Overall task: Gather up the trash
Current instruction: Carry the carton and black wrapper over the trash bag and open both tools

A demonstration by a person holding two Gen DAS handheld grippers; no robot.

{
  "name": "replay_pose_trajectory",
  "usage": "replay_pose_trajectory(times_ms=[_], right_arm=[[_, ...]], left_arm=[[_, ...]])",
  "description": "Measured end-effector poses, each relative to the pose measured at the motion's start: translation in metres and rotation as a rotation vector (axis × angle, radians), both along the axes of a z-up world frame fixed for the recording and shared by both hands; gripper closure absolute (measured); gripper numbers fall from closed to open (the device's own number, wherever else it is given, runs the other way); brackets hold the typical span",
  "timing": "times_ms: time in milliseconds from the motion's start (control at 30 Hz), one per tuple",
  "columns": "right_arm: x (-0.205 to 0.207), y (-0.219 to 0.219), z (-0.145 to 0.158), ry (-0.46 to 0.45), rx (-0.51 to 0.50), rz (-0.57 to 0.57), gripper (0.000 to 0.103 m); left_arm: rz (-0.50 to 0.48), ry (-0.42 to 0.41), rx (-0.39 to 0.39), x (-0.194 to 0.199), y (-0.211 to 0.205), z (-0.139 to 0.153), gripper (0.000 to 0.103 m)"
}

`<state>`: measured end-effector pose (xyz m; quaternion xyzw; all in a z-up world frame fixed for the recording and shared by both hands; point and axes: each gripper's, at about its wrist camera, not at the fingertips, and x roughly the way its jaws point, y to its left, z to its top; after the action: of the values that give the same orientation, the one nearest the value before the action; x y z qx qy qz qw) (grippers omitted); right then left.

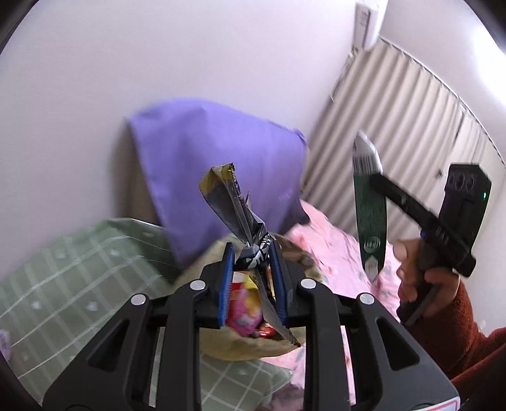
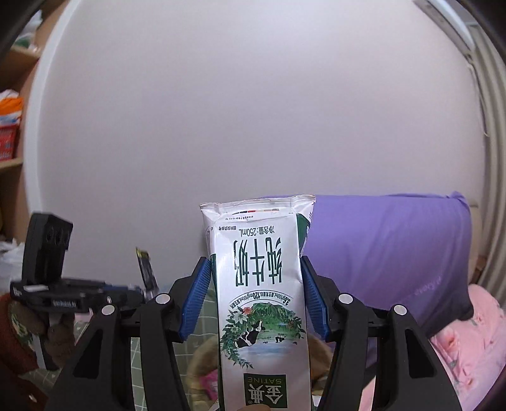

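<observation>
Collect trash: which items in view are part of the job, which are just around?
Job:
- left claw shut on dark snack wrapper
- right claw shut on milk carton
- bag of wrappers below

Just around:
- purple pillow
- pink bedding
- green checked blanket
- curtain

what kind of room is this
Most likely a bedroom: a purple pillow leans against the wall over pink floral bedding, with pleated curtains and a wall air conditioner nearby.

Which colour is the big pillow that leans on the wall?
Purple. The pillow shows best in the right wrist view.
</observation>
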<state>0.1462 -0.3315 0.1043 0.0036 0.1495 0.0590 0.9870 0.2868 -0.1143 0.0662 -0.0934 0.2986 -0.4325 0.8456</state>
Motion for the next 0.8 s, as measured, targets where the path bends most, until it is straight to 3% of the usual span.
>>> replay_pose_trajectory(times_ms=[267,400,467,600,800], right_arm=[[0.035,-0.039,-0.053,0.125,0.111,-0.024,0.049],[0.065,-0.039,-0.083,0.207,0.134,0.018,0.049],[0.078,-0.044,-0.099,0.259,0.157,0.046,0.049],[0.092,-0.041,-0.134,0.347,0.164,0.083,0.05],[0.093,-0.023,-0.15,0.421,0.117,0.107,0.052]], left_arm=[[-0.145,0.138,0.102,0.015,-0.089,-0.053,0.082],[-0.132,0.159,0.305,0.03,-0.132,-0.094,0.082],[-0.107,0.151,0.37,0.032,-0.137,-0.106,0.083],[-0.074,0.171,0.392,0.035,-0.126,-0.117,0.084],[-0.07,0.206,0.36,0.033,-0.113,-0.122,0.084]])
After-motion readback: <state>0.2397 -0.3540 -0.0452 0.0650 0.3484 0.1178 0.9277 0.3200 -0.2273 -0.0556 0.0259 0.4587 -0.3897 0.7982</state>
